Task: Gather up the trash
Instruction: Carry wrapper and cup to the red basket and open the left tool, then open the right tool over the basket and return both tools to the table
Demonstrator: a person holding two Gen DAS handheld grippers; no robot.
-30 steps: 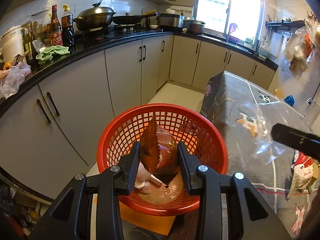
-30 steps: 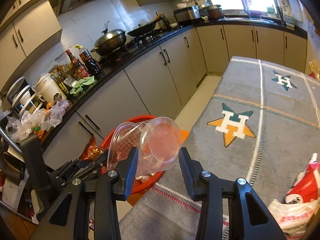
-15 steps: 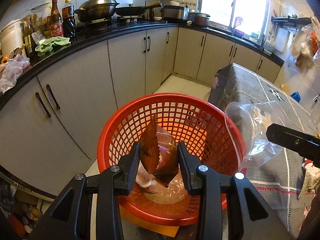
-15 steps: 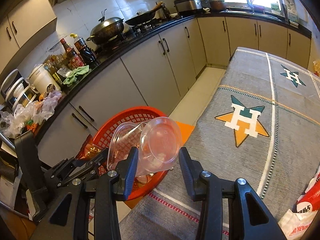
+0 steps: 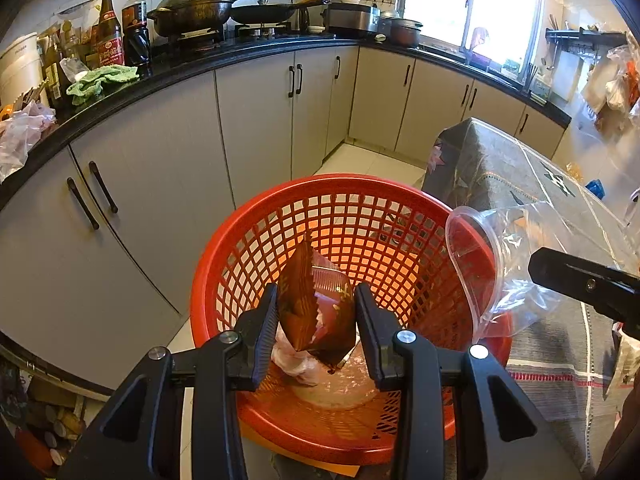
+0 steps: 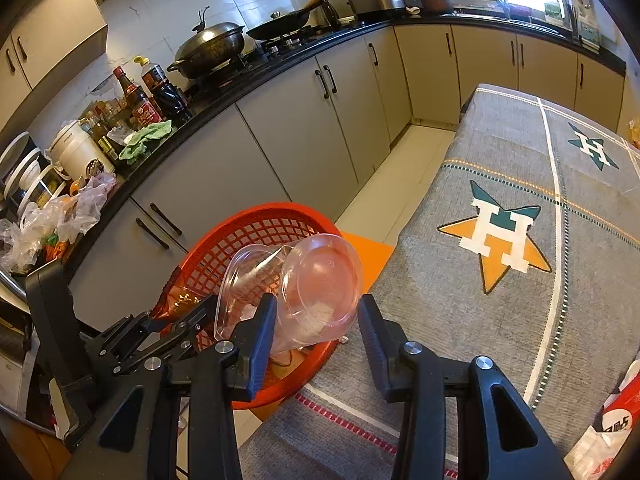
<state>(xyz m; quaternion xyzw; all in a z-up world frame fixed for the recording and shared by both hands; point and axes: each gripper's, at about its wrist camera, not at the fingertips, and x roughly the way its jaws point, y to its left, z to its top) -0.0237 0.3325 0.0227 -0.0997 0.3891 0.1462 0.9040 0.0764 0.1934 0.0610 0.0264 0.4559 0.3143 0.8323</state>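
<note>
A red mesh basket [image 5: 224,264] stands on the floor between the cabinets and the table, with crumpled pale trash [image 5: 296,364] at its bottom. My left gripper [image 5: 316,320] is shut on a brown snack wrapper [image 5: 312,304] and holds it over the basket's inside. From the right, my right gripper [image 6: 318,320] holds a crushed clear plastic cup [image 6: 304,280], shut on it. The cup lies tilted, mouth toward the basket [image 6: 256,216], above the basket's rim on the table side. In the left wrist view the cup [image 5: 480,264] overhangs that rim, and one of the right gripper's fingers [image 5: 580,284] shows behind it.
A table under a grey cloth with star emblems [image 6: 500,240] fills the right side, with a red-and-white bag [image 6: 616,416] at its near corner. Grey cabinets [image 5: 160,200] and a black counter with bottles [image 5: 120,28] and a wok curve along the left. An orange mat [image 6: 368,252] lies under the basket.
Both grippers sank toward the basket, which looks larger now. The clear cup moved left from above the table to over the basket's rim. Both grips stay as they were.
</note>
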